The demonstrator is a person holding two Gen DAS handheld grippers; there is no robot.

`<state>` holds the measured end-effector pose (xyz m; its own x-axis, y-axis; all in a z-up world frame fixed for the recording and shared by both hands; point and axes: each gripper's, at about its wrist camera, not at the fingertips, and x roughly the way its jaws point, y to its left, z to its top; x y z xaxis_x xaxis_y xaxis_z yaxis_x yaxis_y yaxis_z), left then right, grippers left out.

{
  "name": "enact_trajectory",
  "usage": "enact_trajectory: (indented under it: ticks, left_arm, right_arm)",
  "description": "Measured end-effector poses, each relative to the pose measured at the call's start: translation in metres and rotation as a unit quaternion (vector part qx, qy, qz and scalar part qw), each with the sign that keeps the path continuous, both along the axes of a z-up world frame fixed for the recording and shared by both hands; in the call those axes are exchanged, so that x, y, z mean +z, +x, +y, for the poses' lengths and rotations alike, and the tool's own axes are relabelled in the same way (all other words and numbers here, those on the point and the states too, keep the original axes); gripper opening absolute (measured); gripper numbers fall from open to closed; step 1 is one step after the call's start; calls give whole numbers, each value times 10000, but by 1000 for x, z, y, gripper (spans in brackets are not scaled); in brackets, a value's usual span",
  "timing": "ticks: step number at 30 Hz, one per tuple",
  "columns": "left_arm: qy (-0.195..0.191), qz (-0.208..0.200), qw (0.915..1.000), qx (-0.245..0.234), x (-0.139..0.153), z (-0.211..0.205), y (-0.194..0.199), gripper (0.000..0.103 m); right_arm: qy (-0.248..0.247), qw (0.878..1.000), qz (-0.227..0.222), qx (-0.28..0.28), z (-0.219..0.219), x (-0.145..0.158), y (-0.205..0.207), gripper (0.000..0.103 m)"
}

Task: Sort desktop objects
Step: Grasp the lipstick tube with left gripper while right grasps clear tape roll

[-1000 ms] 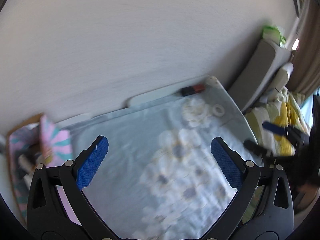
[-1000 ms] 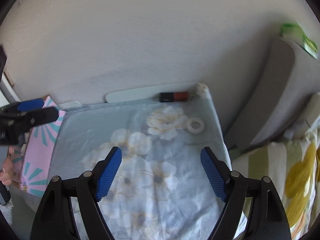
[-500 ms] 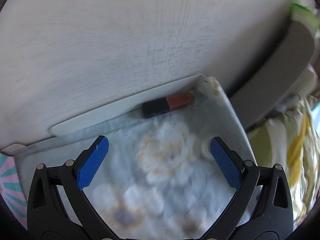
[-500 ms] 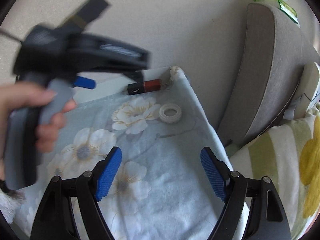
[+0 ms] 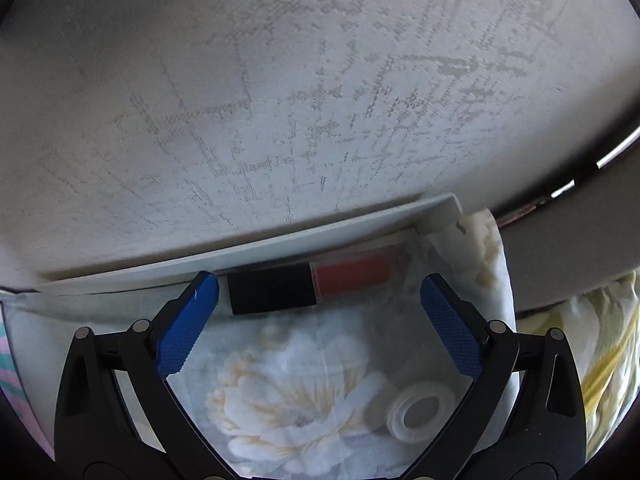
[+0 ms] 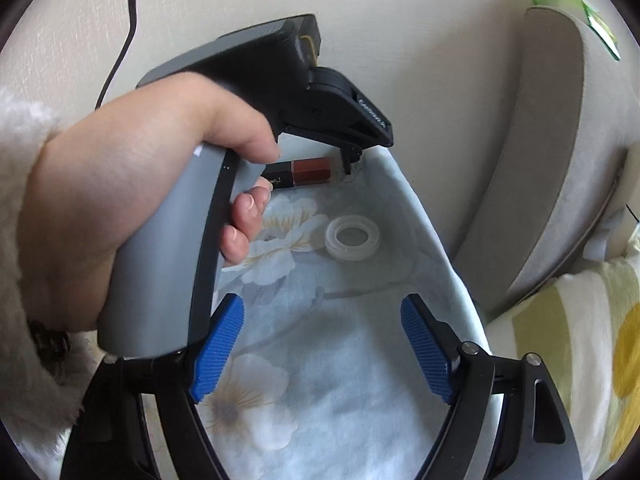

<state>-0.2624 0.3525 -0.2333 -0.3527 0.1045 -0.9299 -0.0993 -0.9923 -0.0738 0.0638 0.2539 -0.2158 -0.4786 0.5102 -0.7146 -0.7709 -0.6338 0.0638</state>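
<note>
location type: home, likely a bedroom or living area. indicators: floral cloth (image 6: 328,380) covering the bench, grey padded cushion (image 6: 552,160) leaning on a textured wall (image 5: 280,100), yellow-and-green patterned bedding (image 6: 580,340) beside the bench.

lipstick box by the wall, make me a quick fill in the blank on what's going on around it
1. The left gripper has its jaws ____ on either side of the black and red lipstick box.
2. The box lies at the back edge of the floral cloth, right against a ____ ledge.
3. The clear tape roll lies ____ on the cloth, apart from the box.
4. The right gripper holds ____.

Missing words: open; white; flat; nothing
</note>
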Motion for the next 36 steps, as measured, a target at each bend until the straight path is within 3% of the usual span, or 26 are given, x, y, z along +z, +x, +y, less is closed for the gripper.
enact_trajectory:
  ticks: [6,9,15,20,23,28,31,32,36]
  left_arm:
    - [-217,-84,9997,-1,-6,1,5,89]
    - [-208,-78,9997,98,-6,1,8,89]
    - [143,-40,9994,324,1,-13,15,83]
    - [214,-54,9997,74,12,-31,28,83]
    - [-32,163,9997,-167,30,-49,47,83]
    - [-433,314,9977,-410,49,-81,83,83]
    - [-374,250,9984,-349,53,-97,101,83]
    - [-352,242,9985,-333,54,-100,104,83]
    - [-179,165,9993,-267,58,-113,121,83]
  right_arm:
    - [-272,9995,63,114,10,-3,5,78]
    - [-253,9996,49,102,11,-2,10,78]
    - [-314,9995,63,73,18,-1,18,78]
    - [-300,9994,107,117,19,2,21,78]
    - [-382,9989,226,114,21,2,19,78]
    - [-429,9985,55,-335,33,-2,7,78]
    - [-285,9975,-154,-624,34,2,-3,71]
    - [-257,9972,-295,-645,34,2,-9,63]
    - [-204,9910,-676,-1137,41,6,-21,60]
